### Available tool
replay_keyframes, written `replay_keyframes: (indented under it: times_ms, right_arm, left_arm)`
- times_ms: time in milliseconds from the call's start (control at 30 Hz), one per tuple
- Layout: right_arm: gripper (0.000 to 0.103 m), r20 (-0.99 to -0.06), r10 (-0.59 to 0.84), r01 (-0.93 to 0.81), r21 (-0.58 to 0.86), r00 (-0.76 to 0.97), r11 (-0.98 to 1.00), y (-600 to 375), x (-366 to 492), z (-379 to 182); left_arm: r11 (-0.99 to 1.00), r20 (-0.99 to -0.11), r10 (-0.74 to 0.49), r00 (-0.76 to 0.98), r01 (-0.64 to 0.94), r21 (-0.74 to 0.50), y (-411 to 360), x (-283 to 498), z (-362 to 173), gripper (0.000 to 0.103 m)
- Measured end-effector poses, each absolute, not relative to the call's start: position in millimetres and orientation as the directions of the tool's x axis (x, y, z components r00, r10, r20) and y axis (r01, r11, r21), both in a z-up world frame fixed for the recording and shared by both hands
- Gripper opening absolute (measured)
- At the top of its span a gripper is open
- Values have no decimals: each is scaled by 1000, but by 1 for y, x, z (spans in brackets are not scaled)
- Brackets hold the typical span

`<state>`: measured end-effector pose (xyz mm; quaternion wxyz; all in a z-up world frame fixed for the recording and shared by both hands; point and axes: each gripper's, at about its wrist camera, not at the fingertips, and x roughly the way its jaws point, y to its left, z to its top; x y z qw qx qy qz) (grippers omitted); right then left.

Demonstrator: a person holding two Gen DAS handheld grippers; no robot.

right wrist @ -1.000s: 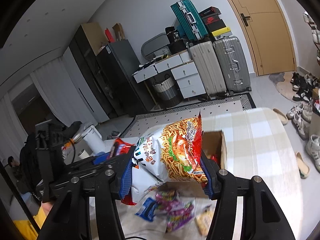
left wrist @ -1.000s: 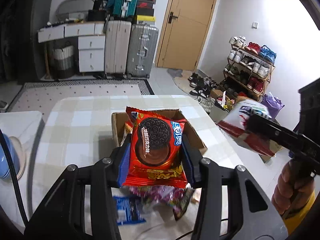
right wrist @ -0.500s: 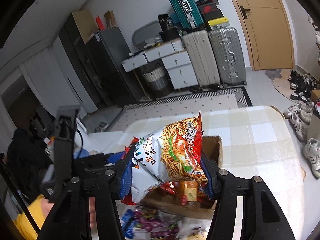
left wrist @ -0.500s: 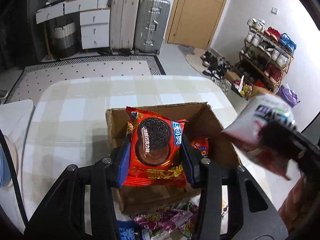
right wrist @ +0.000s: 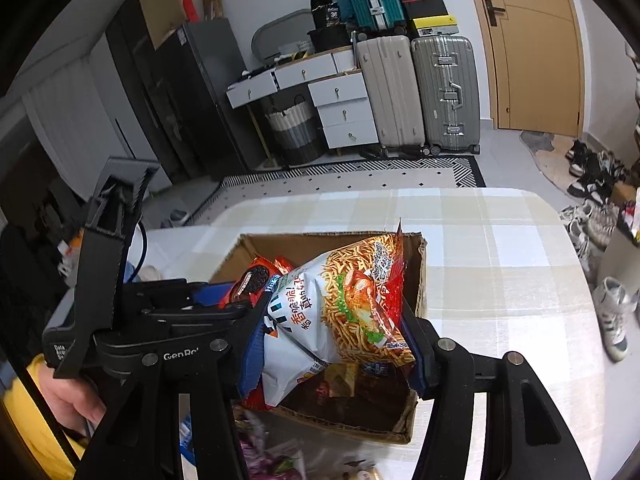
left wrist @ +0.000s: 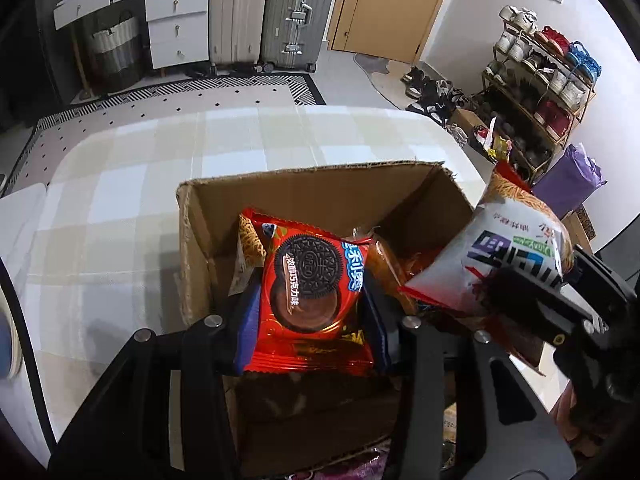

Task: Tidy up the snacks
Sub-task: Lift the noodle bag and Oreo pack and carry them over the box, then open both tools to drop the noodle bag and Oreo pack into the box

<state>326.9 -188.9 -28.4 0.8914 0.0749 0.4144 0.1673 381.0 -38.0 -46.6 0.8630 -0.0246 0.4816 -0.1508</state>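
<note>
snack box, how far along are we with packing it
Partly done: the cardboard box already holds some packets. In hand: left gripper grips a red cookie pack and right gripper a noodle snack bag, both over the box. Left: loose packets lie beside it.

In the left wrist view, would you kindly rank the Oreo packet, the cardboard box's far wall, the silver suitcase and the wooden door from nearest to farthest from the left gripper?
1. Oreo packet: clamped in the left gripper.
2. Cardboard box far wall: just beyond, on the table.
3. Silver suitcase: across the rug.
4. Wooden door: behind it, to the right.
</note>
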Motion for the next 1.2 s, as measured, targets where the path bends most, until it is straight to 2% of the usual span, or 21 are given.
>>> replay_keyframes:
  times_ms: [400, 467, 700, 800, 1000, 1200]
  right_arm:
    - [57, -737, 355, -241, 262, 575, 935, -183, 333, -41]
    - [57, -741, 353, -240, 261, 571, 935, -183, 335, -43]
    - [57, -766, 337, -237, 244, 547, 940, -178, 341, -50]
    - [57, -775, 335, -245, 237, 535, 940, -175, 344, -53]
    - [58, -787, 335, -258, 230, 517, 938, -171, 348, -56]
    - [59, -792, 327, -267, 214, 515, 940, -170, 343, -55]
  left_arm:
    - [954, -827, -279, 488, 236, -183, -41, 379, -53, 44]
    - [957, -826, -270, 494, 232, -174, -40, 376, -49, 49]
    - [949, -804, -306, 509, 233, -213, -27, 365, -38, 52]
    - [944, -792, -323, 519, 238, -229, -25, 359, -33, 60]
    - [941, -785, -335, 521, 223, -254, -17, 355, -30, 61]
    - [938, -784, -343, 517, 227, -261, -18, 354, -29, 68]
